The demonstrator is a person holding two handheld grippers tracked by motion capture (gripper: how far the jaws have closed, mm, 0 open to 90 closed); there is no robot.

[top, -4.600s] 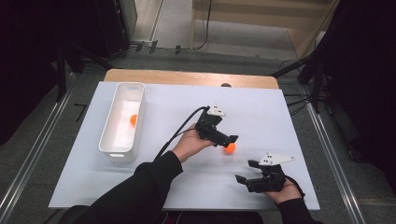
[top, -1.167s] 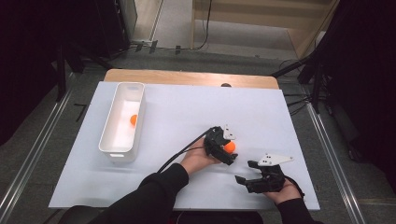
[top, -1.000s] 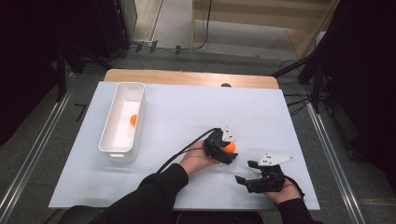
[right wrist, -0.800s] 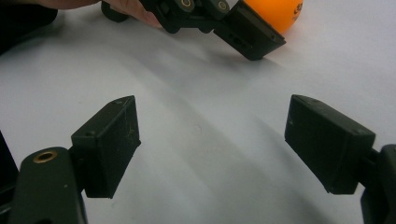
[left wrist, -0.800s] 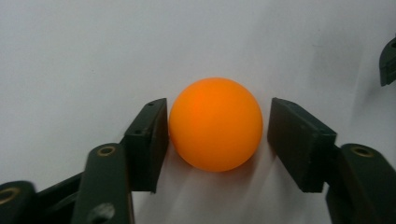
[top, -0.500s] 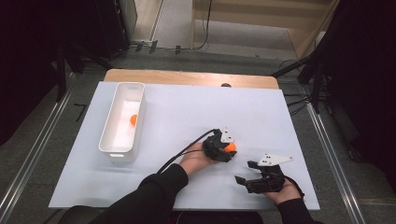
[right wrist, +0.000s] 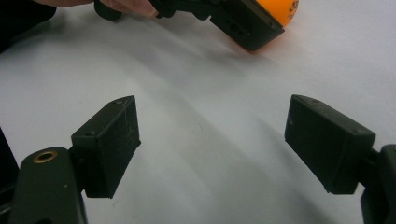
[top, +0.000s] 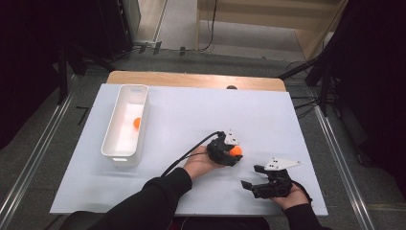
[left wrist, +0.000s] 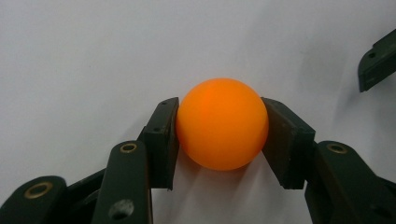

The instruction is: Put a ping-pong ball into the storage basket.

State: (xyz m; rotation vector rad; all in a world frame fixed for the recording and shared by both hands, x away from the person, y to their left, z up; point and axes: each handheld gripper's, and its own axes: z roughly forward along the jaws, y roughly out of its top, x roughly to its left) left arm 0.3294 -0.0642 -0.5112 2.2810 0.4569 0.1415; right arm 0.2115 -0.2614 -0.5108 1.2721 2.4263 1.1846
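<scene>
The left gripper [left wrist: 219, 135] has just squeezed its jaws onto an orange ball [left wrist: 222, 123]. One black pad [left wrist: 161, 135] presses the ball at 9 o'clock and the other presses it at 3 o'clock, so the ball sits snug between them. The ball looks like it rests on the white table [top: 191, 115], right in front of the left hand [top: 201, 165].

The white bin [top: 125, 153] is far off, at about 10 o'clock from the ball in the high view. Another orange ball [top: 137, 122] lies inside it. I think this ball should go there too, so the left hand needs to lift and carry it up and to the left.

The right gripper [right wrist: 212, 135] waits at about 4 o'clock from the ball. Its jaws stand wide apart and hold nothing. The left hand is closer to the bin.
</scene>
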